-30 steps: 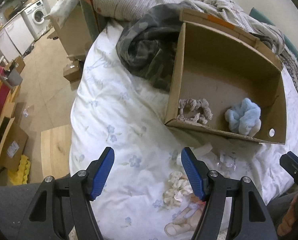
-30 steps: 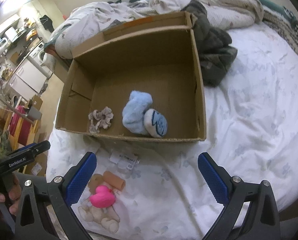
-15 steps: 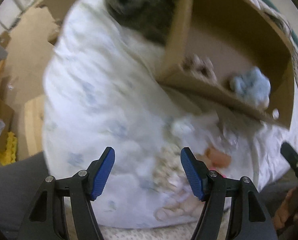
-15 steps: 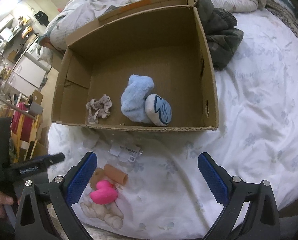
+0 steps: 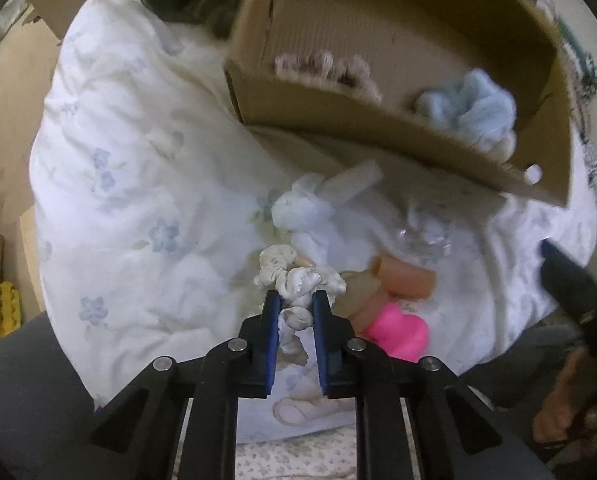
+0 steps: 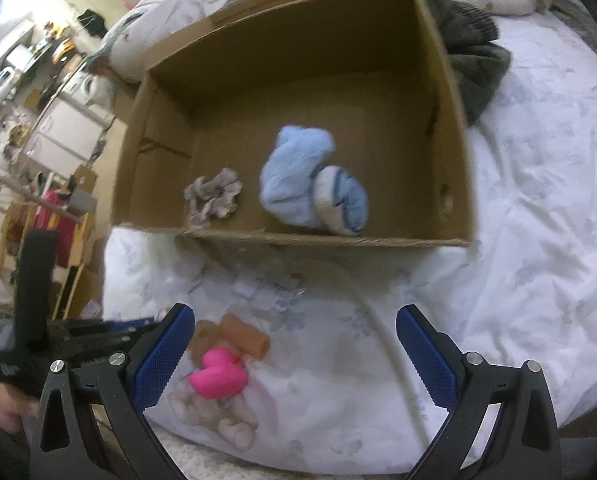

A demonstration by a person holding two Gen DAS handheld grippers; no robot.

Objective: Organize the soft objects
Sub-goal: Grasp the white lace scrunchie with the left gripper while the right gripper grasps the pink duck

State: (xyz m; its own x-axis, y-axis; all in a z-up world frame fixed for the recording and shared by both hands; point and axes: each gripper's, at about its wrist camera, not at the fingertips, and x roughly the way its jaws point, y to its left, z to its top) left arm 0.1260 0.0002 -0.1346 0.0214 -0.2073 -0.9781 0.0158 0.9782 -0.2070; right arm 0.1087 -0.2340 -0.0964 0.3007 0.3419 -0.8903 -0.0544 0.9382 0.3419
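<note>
No legible writing — left gripper (image 5: pixel 294 306) just clamped white scrunchie (image 5: pixel 298 280); right gripper (image 6: pixel 294 346) apart.

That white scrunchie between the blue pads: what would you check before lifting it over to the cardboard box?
1. Left hand-held gripper closed on the white scrunchie: ok; its jaws have just been closing, with the fabric between them.
2. Whole scrunchie caught: cannot tell; loops hang outside the pads.
3. Pink toy clear of the grip: ok, beside it.
4. Space in the cardboard box: ok; bare floor around the grey scrunchie and blue plush.
5. Right hand-held gripper out of the way: ok, open, holding nothing.
</note>
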